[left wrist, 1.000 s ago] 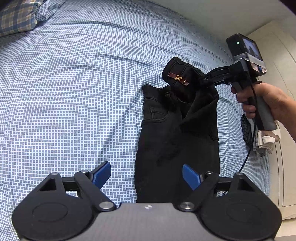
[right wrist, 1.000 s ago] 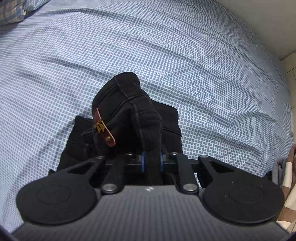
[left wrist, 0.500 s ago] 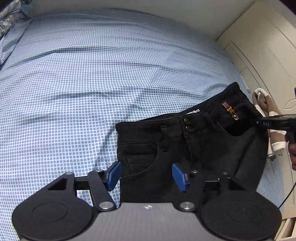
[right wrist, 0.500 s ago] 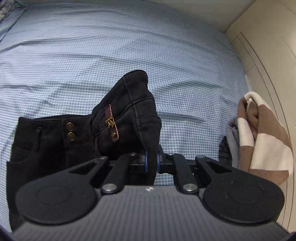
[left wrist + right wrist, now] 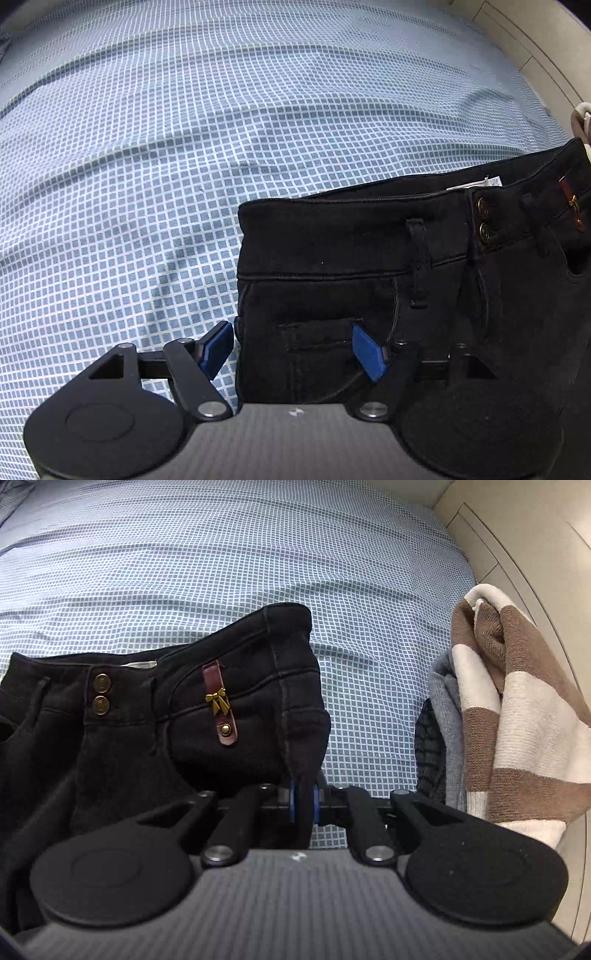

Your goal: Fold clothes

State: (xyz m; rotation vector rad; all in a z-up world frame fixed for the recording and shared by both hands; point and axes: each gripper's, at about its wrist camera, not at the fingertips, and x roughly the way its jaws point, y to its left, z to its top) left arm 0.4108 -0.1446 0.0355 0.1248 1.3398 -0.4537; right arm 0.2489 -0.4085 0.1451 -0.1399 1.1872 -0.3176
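My right fingers (image 5: 303, 800) pinched the jeans (image 5: 155, 731) at the waist corner (lifting it flat); left fingers (image 5: 291, 350) gaped wide at six o'clock, straddling the other edge.

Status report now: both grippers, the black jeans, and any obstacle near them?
Left gripper open, straddling left hip of black jeans. Right gripper shut on right hip, lifted. Sweater pile lies right, apart from jeans.

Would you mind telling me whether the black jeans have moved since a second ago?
Yes. The black jeans, pinched by the right hand-held gripper, were swung toward the striped sweater at the bed's edge, their waistband now spread across the checked sheet.
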